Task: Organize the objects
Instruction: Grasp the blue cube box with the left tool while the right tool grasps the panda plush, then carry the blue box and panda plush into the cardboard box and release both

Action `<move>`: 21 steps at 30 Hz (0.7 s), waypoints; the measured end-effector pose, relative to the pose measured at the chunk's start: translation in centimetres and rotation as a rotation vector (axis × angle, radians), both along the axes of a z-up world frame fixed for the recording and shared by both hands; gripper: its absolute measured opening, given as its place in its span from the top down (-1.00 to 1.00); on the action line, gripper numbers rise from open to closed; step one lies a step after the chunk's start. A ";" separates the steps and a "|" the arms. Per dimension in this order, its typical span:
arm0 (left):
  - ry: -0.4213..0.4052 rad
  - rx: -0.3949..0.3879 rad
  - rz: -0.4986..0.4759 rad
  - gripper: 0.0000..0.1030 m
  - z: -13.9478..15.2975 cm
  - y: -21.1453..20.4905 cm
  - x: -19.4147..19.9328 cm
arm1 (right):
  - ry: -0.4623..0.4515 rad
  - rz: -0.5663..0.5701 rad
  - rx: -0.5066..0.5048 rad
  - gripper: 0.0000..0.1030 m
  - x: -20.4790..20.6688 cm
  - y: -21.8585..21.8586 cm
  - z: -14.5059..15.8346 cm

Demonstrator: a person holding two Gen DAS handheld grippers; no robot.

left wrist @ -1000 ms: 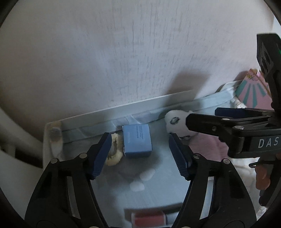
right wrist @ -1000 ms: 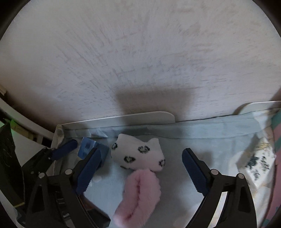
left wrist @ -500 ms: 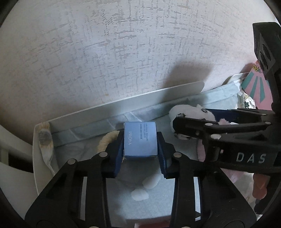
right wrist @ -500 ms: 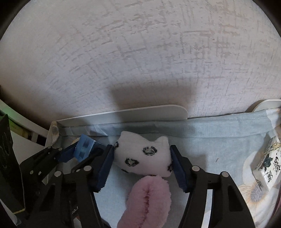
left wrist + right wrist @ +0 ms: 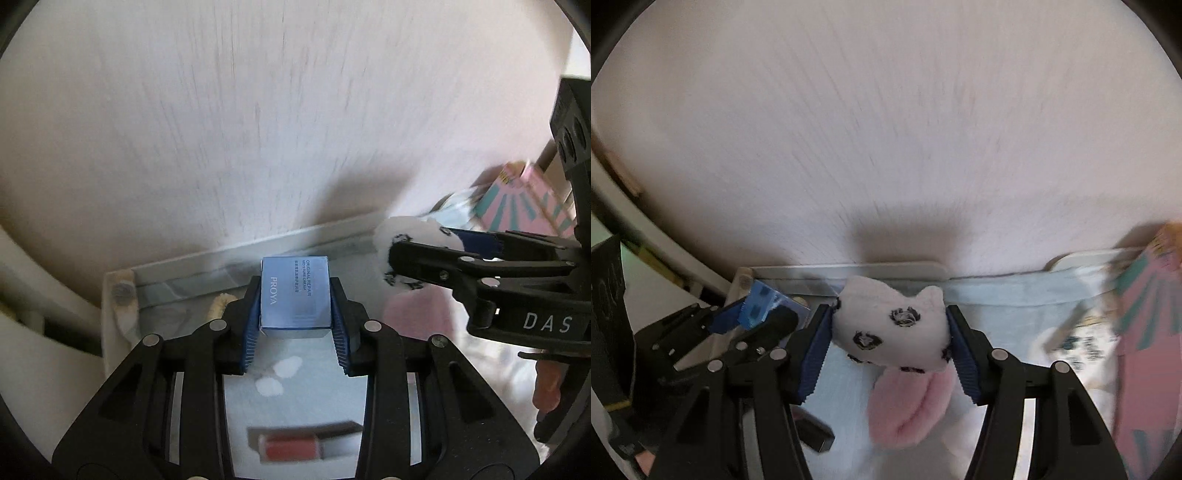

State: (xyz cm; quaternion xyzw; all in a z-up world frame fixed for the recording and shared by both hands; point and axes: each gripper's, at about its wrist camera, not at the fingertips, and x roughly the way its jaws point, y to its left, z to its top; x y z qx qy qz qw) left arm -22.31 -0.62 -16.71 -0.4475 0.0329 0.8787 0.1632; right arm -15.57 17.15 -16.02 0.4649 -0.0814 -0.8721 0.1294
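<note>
Left gripper (image 5: 294, 325) fingers pinching blue PROYA cream box (image 5: 294, 297), clear of pale sheet (image 5: 295, 395); right gripper (image 5: 888, 349) fingers squeezing spotted plush toy (image 5: 890, 326), pink part dangling; best lifted steadily, level, kept apart.

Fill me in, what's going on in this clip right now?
A person is working two handheld grippers over a light blue cloth by the wall. The left gripper is clamped on a blue PROYA cream box; the right gripper is clamped on a white spotted plush toy with a pink fluffy part hanging below it. Both have just closed. A red tube lies on the cloth.
</note>
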 end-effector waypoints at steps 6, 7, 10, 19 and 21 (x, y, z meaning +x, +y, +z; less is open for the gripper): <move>0.039 0.039 0.053 0.40 6.4 0.5 2.9 | 0.109 0.028 0.088 -0.10 4.0 0.2 6.8; 0.045 0.043 0.065 0.40 7.6 0.5 3.5 | 0.126 0.034 0.102 -0.10 4.9 0.3 7.9; 0.059 0.051 0.090 0.40 9.8 0.3 5.4 | 0.164 0.048 0.125 -0.10 7.0 0.4 10.1; 0.105 0.055 0.101 0.40 13.2 0.2 9.8 | 0.183 0.066 0.100 -0.10 10.3 2.8 12.0; 0.112 0.049 0.098 0.40 13.3 0.9 10.4 | 0.190 0.058 0.094 -0.10 9.9 3.6 11.1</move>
